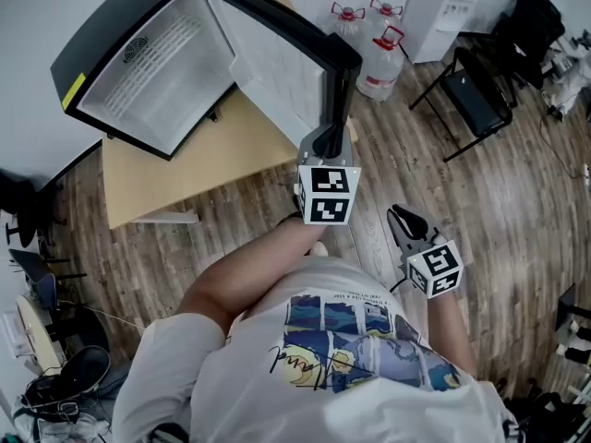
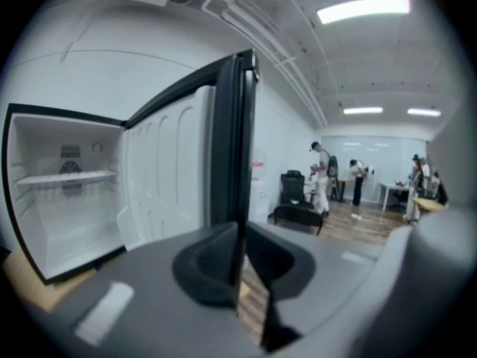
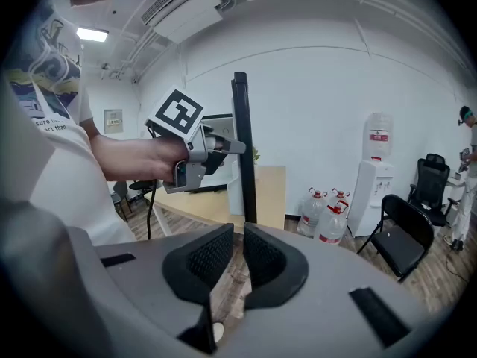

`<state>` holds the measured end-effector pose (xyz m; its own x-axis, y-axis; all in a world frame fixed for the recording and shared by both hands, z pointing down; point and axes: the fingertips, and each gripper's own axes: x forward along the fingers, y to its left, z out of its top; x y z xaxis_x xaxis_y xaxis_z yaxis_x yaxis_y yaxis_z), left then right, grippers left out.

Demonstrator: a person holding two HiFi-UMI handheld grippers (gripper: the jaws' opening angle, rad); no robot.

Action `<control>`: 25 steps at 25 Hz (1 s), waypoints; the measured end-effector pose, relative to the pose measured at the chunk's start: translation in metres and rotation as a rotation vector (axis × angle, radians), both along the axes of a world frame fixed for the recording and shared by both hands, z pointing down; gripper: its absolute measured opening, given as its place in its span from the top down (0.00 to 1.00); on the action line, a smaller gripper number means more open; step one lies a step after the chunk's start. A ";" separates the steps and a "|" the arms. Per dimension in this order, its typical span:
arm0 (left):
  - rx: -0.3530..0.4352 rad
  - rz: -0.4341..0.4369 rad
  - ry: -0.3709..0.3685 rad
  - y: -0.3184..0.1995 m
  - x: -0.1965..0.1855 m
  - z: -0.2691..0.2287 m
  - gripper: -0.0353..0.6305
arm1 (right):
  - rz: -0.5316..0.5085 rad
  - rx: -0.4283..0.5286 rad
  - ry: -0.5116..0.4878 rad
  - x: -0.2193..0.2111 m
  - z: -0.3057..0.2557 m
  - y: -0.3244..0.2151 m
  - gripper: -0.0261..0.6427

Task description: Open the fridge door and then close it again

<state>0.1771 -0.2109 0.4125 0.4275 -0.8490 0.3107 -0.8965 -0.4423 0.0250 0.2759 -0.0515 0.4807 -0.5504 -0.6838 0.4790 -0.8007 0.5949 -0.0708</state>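
Observation:
A small black fridge (image 1: 148, 63) with a white, empty inside stands on a wooden table (image 1: 185, 169); its door (image 1: 277, 53) is swung wide open. My left gripper (image 1: 325, 137) is at the lower part of the door's free edge. In the left gripper view the black door edge (image 2: 235, 140) runs down to the jaw tips of the left gripper (image 2: 241, 233), which stand a narrow slit apart; whether the pads press on the door is hidden. The right gripper (image 1: 399, 215) hangs lower, away from the fridge, its jaws slightly apart on nothing. The right gripper view shows the left gripper (image 3: 237, 146) touching the door.
Large water bottles (image 1: 379, 63) and a white water dispenser (image 1: 439, 7) stand on the wooden floor right of the fridge. A black folding chair (image 1: 471, 100) is further right. Several people (image 2: 320, 177) stand far off across the room.

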 end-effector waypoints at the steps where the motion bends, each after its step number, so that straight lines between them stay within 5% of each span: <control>1: -0.004 0.005 0.001 -0.001 0.002 0.001 0.88 | 0.002 0.000 0.001 0.000 0.000 -0.001 0.90; 25: -0.002 0.021 -0.009 -0.020 0.020 -0.003 0.89 | 0.035 -0.008 -0.008 0.011 0.001 0.001 0.90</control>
<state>0.1971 -0.2309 0.4091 0.4428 -0.8391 0.3161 -0.8870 -0.4614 0.0178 0.2865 -0.0508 0.4814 -0.5300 -0.6989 0.4802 -0.8203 0.5661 -0.0814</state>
